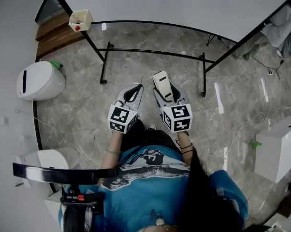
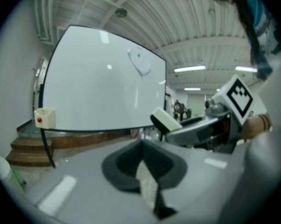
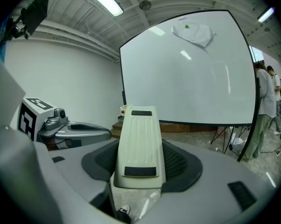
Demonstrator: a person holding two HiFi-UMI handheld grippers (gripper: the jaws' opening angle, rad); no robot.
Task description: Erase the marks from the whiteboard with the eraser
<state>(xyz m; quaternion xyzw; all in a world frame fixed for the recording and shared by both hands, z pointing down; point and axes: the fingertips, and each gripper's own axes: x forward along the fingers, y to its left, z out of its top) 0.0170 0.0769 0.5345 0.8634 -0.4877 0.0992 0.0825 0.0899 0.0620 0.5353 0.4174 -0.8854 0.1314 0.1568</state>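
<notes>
The whiteboard (image 1: pixel 184 6) stands ahead on a black frame, some way beyond both grippers. On its upper part is a faint grey smudge with a green dot (image 3: pixel 194 31), which also shows as a smudge (image 2: pixel 140 62) in the left gripper view. A cream eraser (image 1: pixel 161 83) with ridged back (image 3: pixel 139 146) points toward the board. My right gripper (image 1: pixel 166 92) is shut on it, jaws (image 3: pixel 140 141) on either side. My left gripper (image 1: pixel 132 92) is level beside it on the left, shut and holding nothing (image 2: pixel 143 146). From there the eraser (image 2: pixel 166 120) sticks out of the right gripper.
A small cream box with a red button (image 1: pixel 80 19) hangs at the board's left edge. The stand's black legs (image 1: pixel 155 52) cross the marble floor. A white bin (image 1: pixel 39 80) sits left, wooden steps (image 1: pixel 56 33) behind it, a white cabinet (image 1: pixel 281 146) right. A person (image 3: pixel 262 111) stands by the board's right side.
</notes>
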